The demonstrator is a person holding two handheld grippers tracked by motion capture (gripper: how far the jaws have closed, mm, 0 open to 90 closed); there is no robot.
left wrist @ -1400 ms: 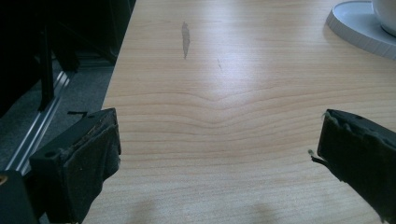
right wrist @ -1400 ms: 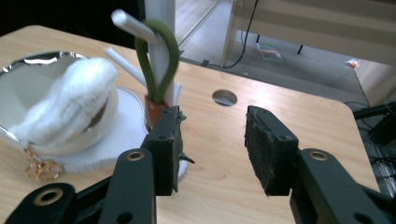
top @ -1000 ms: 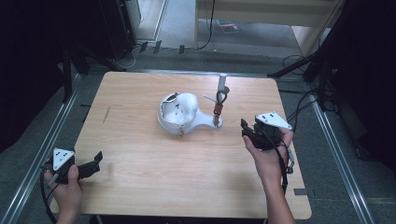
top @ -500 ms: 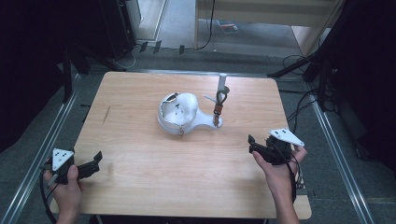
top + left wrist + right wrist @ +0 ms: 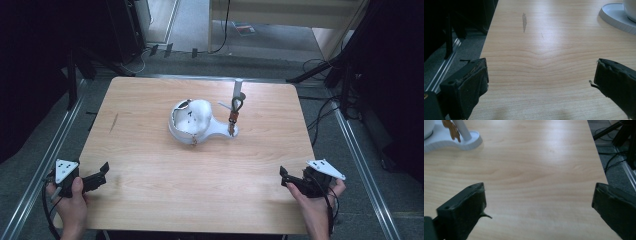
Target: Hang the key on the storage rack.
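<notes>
A wooden table [image 5: 150, 200] seen from above, with a person's two hands at its near edge, each holding a black two-jaw gripper. The left gripper [image 5: 103, 172] sits at the near left corner, its jaws spread wide with bare wood between them; the right gripper [image 5: 283, 177] sits at the near right corner, jaws likewise wide apart and holding nothing. The nearest thing to either is a white stand [image 5: 197, 122] at the middle of the table, well apart from both grippers: a rounded white bowl-like body on a flat white base that runs out to the right, where a thin upright post [image 5: 235, 107] rises with an orange clip [image 5: 232, 118] on it. A small dark streak [image 5: 114, 122] marks the wood left of the stand. Between the grippers and the stand the tabletop is open wood. Metal rails [image 5: 55, 145] run along both long sides of the table, and black cables [image 5: 325, 107] lie on the grey floor to the right, just past the table's edge. Dark equipment stands beyond the far left corner.
</notes>
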